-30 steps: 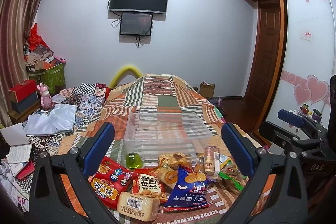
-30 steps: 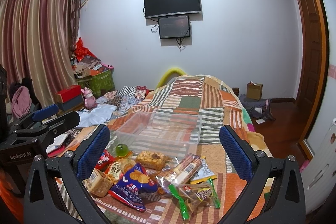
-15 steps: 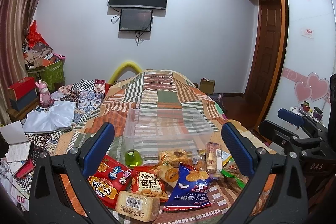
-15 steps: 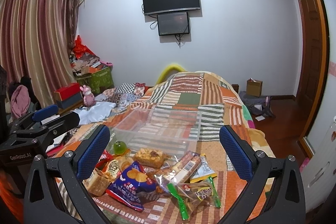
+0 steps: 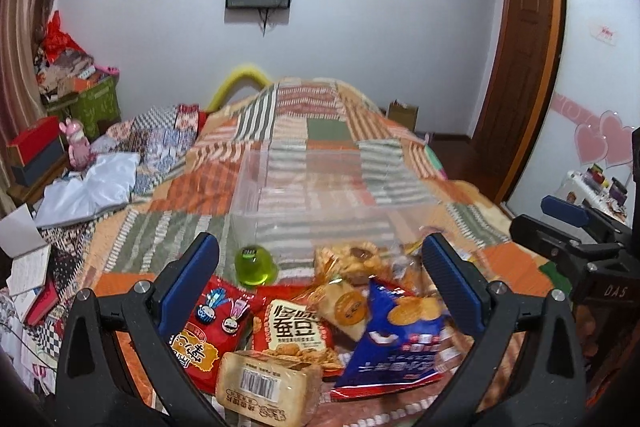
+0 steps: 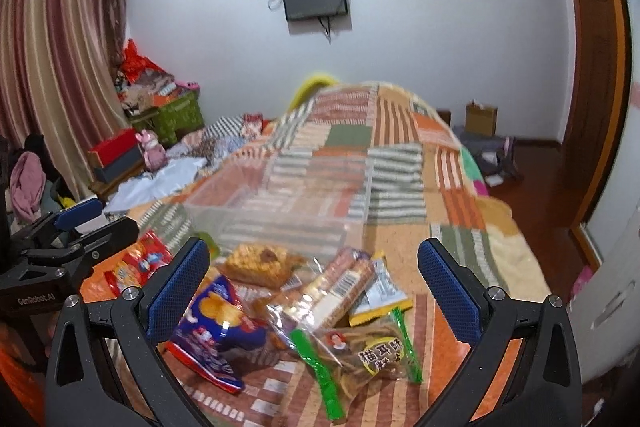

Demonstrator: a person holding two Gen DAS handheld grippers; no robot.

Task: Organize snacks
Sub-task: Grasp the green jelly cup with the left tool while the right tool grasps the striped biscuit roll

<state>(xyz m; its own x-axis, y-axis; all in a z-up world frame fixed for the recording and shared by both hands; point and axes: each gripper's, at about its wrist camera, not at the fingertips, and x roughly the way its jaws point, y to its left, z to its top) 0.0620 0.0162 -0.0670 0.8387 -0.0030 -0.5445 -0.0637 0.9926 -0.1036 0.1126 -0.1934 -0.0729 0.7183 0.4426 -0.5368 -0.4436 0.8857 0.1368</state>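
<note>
**Both grippers wide over the snack pile**

We hold the left gripper (image 5: 320, 283) with its fingers spread wide and nothing between them, above the snacks lying on the patchwork quilt (image 5: 188, 195). Our landmark is the clear plastic bin (image 5: 320, 203): the snacks lie heaped just in front of it. The green jelly cup (image 5: 256, 265) sits against its near left corner; the red snack bag (image 5: 208, 331), the bread pack (image 5: 264, 383) and the blue chip bag (image 5: 396, 343) lie nearer to us. Our right gripper (image 6: 314, 279) is likewise spread and empty, above the green-edged snack bag (image 6: 360, 351), in front of the bin's right part.
</note>
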